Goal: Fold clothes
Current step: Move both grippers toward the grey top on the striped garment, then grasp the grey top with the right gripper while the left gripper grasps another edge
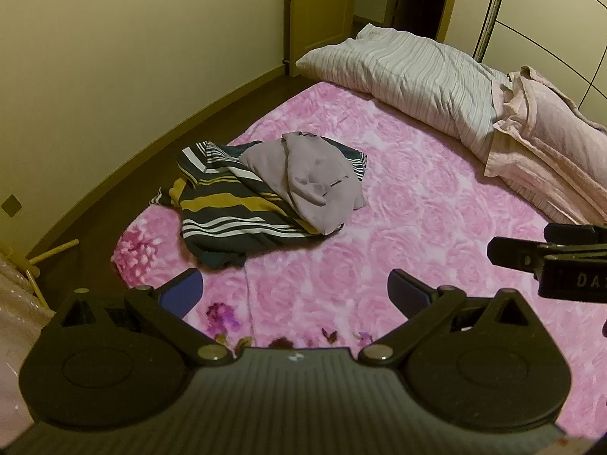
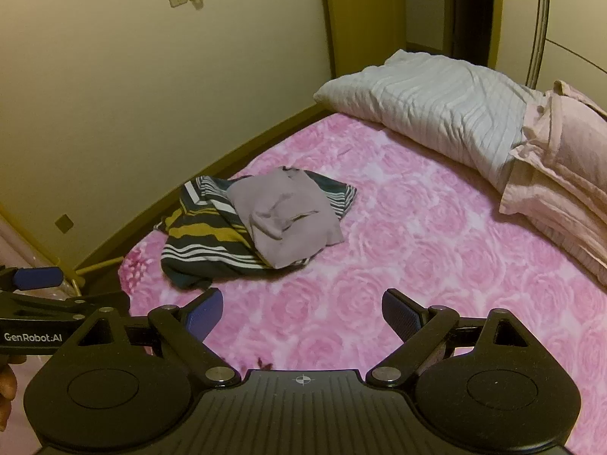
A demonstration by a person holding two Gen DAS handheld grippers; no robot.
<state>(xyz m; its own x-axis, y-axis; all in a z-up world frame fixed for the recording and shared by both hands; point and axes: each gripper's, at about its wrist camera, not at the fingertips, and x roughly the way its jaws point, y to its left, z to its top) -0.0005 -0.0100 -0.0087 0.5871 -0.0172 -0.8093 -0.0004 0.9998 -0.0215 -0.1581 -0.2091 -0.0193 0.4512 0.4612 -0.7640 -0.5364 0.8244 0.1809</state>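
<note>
Left wrist view shows, at the far left edge, a pale wall [image 1: 114, 57] and a strip of dark floor [image 1: 125, 151] that runs beside the bed. Moving right, a crumpled striped garment [image 1: 227, 208], dark with mustard and white bands, lies on the pink rose-patterned blanket [image 1: 417, 227] in the left centre of the frame. A plain mauve garment [image 1: 315, 182] rests on top of it, covering its right part. Both are loose, not folded. In the lower middle, the left gripper [image 1: 294, 295] hangs above the blanket with its two blue-padded fingers [image 1: 186, 292] wide apart and holding nothing. At the upper right, a grey striped pillow [image 1: 409, 76] lies at the head of the bed, touching a pink quilt [image 1: 550, 151] beside it. At the right edge, a black part of the other tool enters the frame.

Right wrist view gives the same scene. At the lower left, the left gripper's body is seen from the side, with a little of a hand [image 2: 7, 390] under it. The clothes pile is in the left centre, well apart from both tools. In the lower middle the right gripper [image 2: 301, 314] has its fingers [image 2: 400, 314] spread and empty over the blanket. A door [image 2: 364, 11] stands at the upper middle.
</note>
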